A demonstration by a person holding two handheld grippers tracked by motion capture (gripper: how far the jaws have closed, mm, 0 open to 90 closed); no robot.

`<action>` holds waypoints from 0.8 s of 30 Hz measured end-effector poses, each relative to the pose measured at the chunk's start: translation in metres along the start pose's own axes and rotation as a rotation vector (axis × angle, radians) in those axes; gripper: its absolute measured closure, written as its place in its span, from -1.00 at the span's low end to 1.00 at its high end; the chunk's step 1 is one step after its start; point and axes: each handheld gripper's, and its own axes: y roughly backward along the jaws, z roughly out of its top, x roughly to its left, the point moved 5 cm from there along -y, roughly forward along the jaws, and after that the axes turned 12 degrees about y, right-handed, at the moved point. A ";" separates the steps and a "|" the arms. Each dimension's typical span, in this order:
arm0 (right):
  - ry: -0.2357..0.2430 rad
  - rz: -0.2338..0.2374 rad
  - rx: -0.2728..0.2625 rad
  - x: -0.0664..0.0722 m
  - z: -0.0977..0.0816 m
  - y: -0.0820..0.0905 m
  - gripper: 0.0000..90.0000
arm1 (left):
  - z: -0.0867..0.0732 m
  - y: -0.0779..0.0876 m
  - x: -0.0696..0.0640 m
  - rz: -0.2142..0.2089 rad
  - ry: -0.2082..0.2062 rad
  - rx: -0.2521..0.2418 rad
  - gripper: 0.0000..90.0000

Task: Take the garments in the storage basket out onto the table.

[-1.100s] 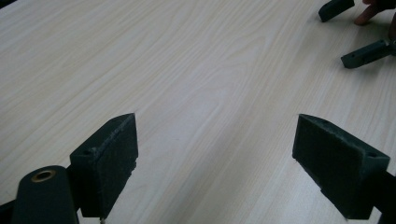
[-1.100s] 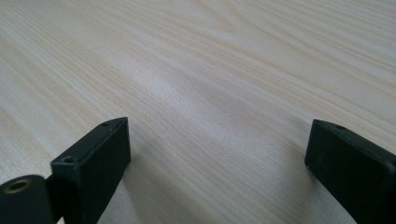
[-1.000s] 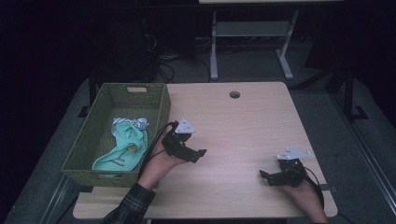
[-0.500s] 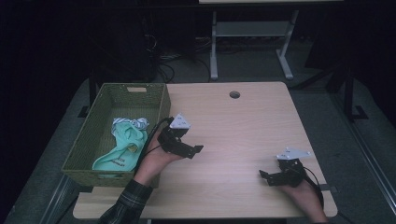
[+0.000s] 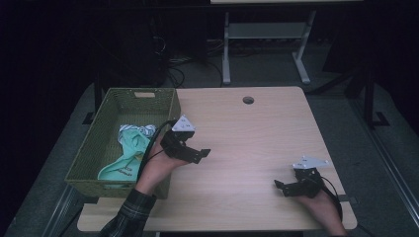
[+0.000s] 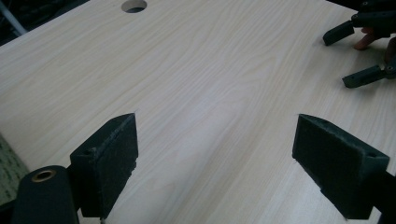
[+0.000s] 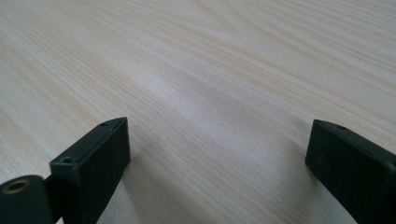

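My left gripper (image 5: 201, 155) hovers over the left half of the light wooden table (image 5: 247, 133), just right of a green woven basket (image 5: 94, 143). Its jaws stand wide apart with nothing between them, and in the left gripper view (image 6: 215, 158) bare tabletop lies under them. My right gripper (image 5: 279, 187) rests low near the table's front right corner, pointing left. It is open too, and the right gripper view (image 7: 215, 163) has plain wood grain between the jaws. The right gripper (image 6: 364, 46) also appears far off in the left gripper view.
The basket holds a mint green cloth (image 5: 123, 158) and a striped cloth (image 5: 138, 131). A round cable hole (image 5: 248, 100) sits near the table's far edge. Beyond the table stand a white desk frame (image 5: 267, 44) and cables on the dark floor.
My left gripper has drifted slightly to the left and away from the person, still open. The right gripper has stayed put.
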 end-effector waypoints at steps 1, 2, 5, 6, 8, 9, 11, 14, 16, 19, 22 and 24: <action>0.000 0.000 0.000 0.000 0.000 0.000 -0.87 | 0.000 0.001 0.001 0.001 0.012 -0.007 -0.70; 0.000 0.000 0.000 0.000 0.000 0.000 -0.87 | 0.000 0.001 0.001 0.001 0.012 -0.007 -0.70; 0.000 0.000 0.000 0.000 0.000 0.000 -0.87 | 0.000 0.005 0.006 0.010 0.012 -0.008 -0.70; 0.000 0.000 0.000 0.000 0.000 0.000 -0.87 | 0.000 0.005 0.006 0.010 0.012 -0.008 -0.70; 0.000 0.000 0.000 0.000 0.000 0.000 -0.87 | 0.000 0.008 0.009 0.014 0.023 -0.010 -0.70; 0.000 0.000 0.000 0.000 0.000 0.000 -0.87 | 0.000 0.009 0.011 0.016 0.024 -0.011 -0.70; 0.000 0.000 0.000 0.000 0.000 0.000 -0.87 | -0.001 0.010 0.014 0.016 0.033 -0.012 -0.70; 0.000 0.000 0.000 0.000 0.000 0.000 -0.87 | -0.003 0.013 0.019 0.021 0.040 -0.012 -0.70; 0.000 0.000 0.000 0.000 0.000 0.000 -0.87 | -0.003 0.015 0.022 0.023 0.048 -0.016 -0.70; 0.000 0.000 0.000 0.000 0.000 0.000 -0.87 | -0.003 0.019 0.025 0.026 0.048 -0.023 -0.70; 0.000 0.000 0.000 0.000 0.000 0.000 -0.87 | -0.003 0.022 0.028 0.027 0.052 -0.026 -0.70; 0.000 0.000 0.000 0.000 0.000 0.000 -0.87 | -0.004 0.024 0.030 0.030 0.052 -0.026 -0.70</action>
